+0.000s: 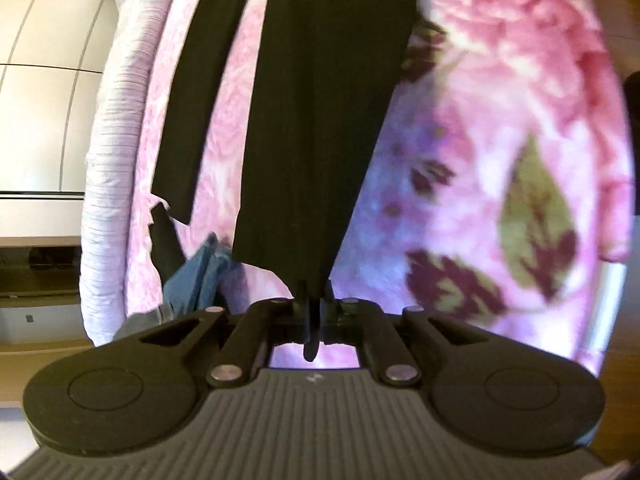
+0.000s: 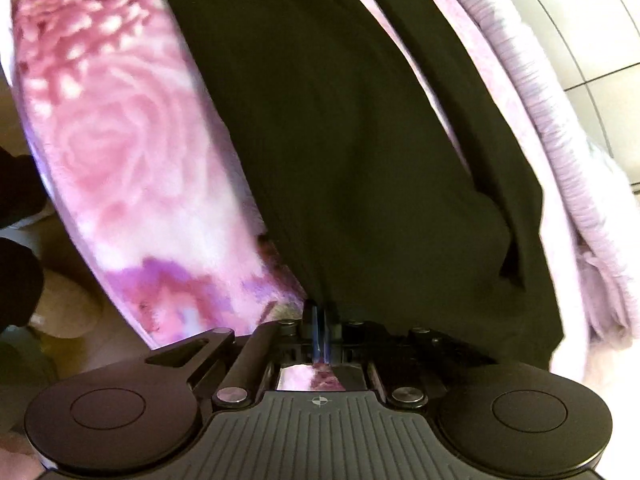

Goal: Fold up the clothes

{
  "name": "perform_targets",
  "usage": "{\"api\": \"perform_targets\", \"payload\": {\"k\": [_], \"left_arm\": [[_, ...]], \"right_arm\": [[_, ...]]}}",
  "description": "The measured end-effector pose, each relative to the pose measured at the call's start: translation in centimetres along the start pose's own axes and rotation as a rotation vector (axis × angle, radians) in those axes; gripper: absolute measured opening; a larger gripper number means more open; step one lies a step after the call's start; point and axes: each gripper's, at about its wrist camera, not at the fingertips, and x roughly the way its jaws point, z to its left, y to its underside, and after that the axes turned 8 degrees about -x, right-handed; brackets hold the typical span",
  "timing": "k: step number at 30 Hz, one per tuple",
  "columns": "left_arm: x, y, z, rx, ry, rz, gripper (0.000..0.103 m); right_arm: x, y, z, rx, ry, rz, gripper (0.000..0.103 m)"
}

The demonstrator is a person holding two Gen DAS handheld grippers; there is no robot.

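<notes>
A black garment (image 1: 320,120) lies stretched over a pink flowered blanket (image 1: 480,160). One long strip of it lies apart at the left (image 1: 192,120). My left gripper (image 1: 312,300) is shut on the garment's near edge, and a fold of black cloth shows pinched between its fingers. In the right wrist view the same black garment (image 2: 360,140) spreads wide across the blanket (image 2: 120,140). My right gripper (image 2: 316,314) is shut on the garment's near hem, where the cloth meets the closed fingers.
A blue denim piece (image 1: 200,272) lies crumpled at the garment's left corner. A pale lilac ribbed cover (image 1: 108,160) (image 2: 560,140) borders the blanket. Cabinet panels (image 1: 36,80) stand beyond it. A dark shape (image 2: 16,200) and something beige (image 2: 68,304) sit off the blanket's edge.
</notes>
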Motion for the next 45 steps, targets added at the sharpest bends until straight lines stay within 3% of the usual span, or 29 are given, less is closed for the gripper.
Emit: {"api": "perform_targets", "payload": {"k": [7, 13, 21, 23, 25, 26, 28, 30, 34, 38, 40, 42, 45], "left_arm": [[0.1, 0.1, -1.5, 0.001, 0.062, 0.073, 0.004], [-1.7, -0.5, -0.3, -0.066, 0.161, 0.097, 0.002], [-3.1, 0.1, -3.2, -0.013, 0.243, 0.132, 0.002], [-3.0, 0.0, -2.9, -0.013, 0.22, 0.156, 0.004], [-3.2, -0.3, -1.9, -0.038, 0.193, 0.189, 0.007], [-3.5, -0.4, -1.1, -0.07, 0.18, 0.203, 0.011], [-4.3, -0.8, 0.8, -0.152, 0.161, 0.228, 0.018], [-5.3, -1.5, 3.0, -0.27, 0.136, 0.243, 0.027], [-7.5, -3.1, 7.4, -0.562, 0.107, 0.252, 0.037], [-10.1, -4.6, 10.5, -0.828, 0.141, 0.223, 0.058], [-11.3, -5.0, 11.3, -0.906, 0.167, 0.2, 0.068], [-12.1, -5.2, 11.9, -0.946, 0.187, 0.185, 0.068], [-12.2, -4.4, 12.5, -0.924, 0.199, 0.183, 0.068]], "right_arm": [[-1.1, -0.7, 0.6, -0.02, -0.019, -0.003, 0.004], [-2.8, -0.6, 0.1, 0.067, -0.079, 0.004, 0.004], [-1.4, -0.7, -0.6, 0.086, -0.101, 0.016, 0.004], [-1.6, -0.9, -0.9, 0.103, -0.092, 0.036, 0.006], [-3.3, -0.5, -1.2, 0.171, -0.089, 0.043, 0.019], [-4.5, -0.2, -1.6, 0.228, -0.097, 0.043, 0.027], [-6.1, 0.5, -3.2, 0.366, -0.106, 0.046, 0.058], [-7.7, 1.5, -5.0, 0.517, -0.111, 0.043, 0.064], [-10.4, 3.6, -7.9, 0.771, -0.12, 0.037, 0.067], [-12.9, 5.4, -9.5, 0.947, -0.12, 0.017, 0.07], [-14.1, 6.2, -10.2, 1.021, -0.119, 0.006, 0.071], [-15.7, 6.6, -10.6, 1.076, -0.106, 0.002, 0.072], [-18.6, 7.1, -10.6, 1.173, -0.066, -0.011, 0.073]]}}
